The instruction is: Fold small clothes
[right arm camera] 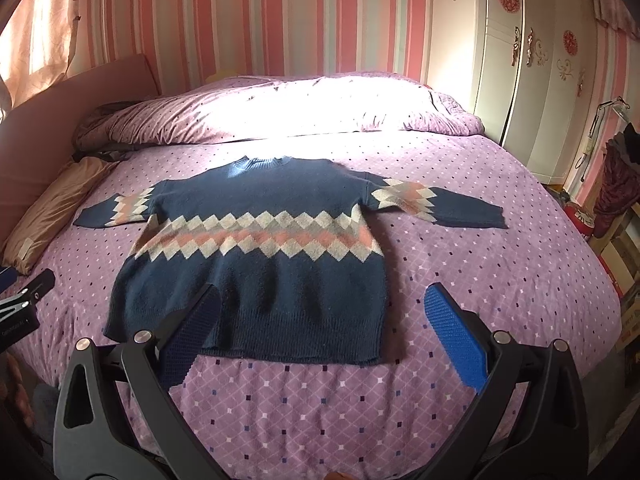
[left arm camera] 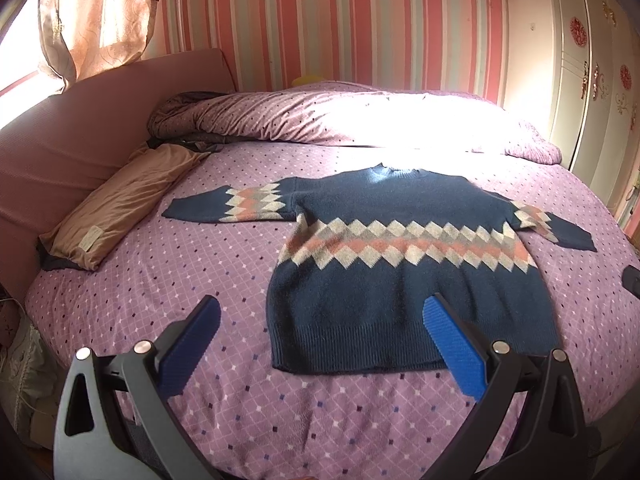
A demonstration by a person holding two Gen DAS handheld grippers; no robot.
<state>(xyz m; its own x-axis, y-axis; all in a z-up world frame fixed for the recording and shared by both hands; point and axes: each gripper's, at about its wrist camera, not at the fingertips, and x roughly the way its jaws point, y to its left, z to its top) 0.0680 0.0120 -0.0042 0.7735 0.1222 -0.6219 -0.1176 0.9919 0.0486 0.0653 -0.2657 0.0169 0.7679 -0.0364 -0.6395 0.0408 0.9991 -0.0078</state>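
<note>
Both grippers hang low at the bottom of frame over the purple bedspread (left arm camera: 160, 280), pointing toward the striped wall. Left gripper (left arm camera: 322, 320) and right gripper (right arm camera: 322, 308) are spread wide, holding nothing. The navy argyle sweater (left arm camera: 400, 280) lies flat mid-frame, collar toward the top, hem nearest, sleeves stretched out left-right.

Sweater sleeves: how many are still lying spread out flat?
2. The navy knitted sweater with the diamond band has its left sleeve stretched toward the tan pillow and its right sleeve stretched toward the white wardrobe. Neither is folded.
</note>
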